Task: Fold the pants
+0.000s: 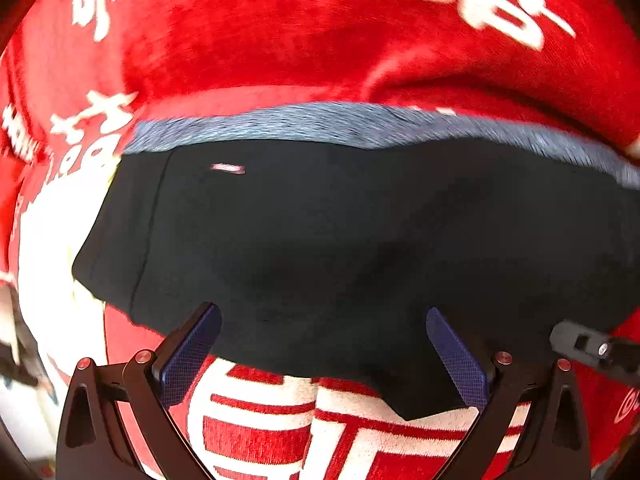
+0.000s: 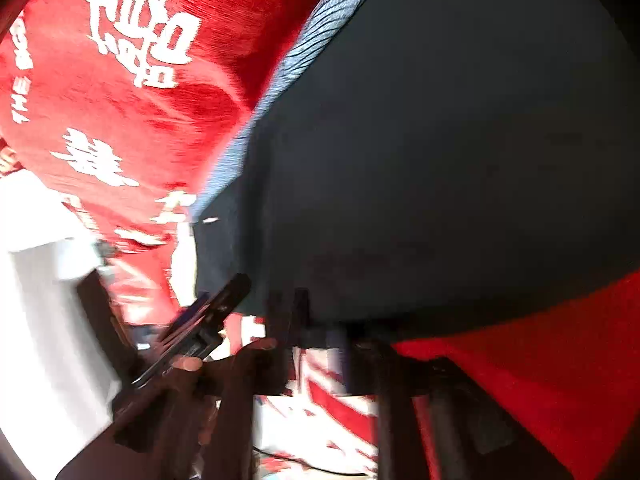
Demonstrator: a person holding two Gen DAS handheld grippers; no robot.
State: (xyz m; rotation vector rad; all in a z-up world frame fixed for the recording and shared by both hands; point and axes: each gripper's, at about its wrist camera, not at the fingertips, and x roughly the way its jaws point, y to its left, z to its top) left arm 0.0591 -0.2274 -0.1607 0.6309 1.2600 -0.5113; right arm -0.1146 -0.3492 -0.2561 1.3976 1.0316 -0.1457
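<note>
The black pants (image 1: 340,232) lie folded on a red blanket with white lettering (image 1: 260,40), a grey inner band (image 1: 320,124) showing along their far edge. My left gripper (image 1: 324,344) is open, its blue-padded fingers (image 1: 192,356) spread just over the near edge of the pants, holding nothing. The tip of the right gripper (image 1: 588,344) shows at the right edge of the left wrist view. In the right wrist view the pants (image 2: 440,160) fill the frame. The right gripper's own fingers are blurred, so their state is unclear. The left gripper (image 2: 200,328) and a hand show at lower left.
The red blanket (image 2: 132,112) covers the surface around the pants, with a red-and-white striped pattern (image 1: 280,420) near me. A white surface (image 2: 36,300) lies beyond the blanket's left edge.
</note>
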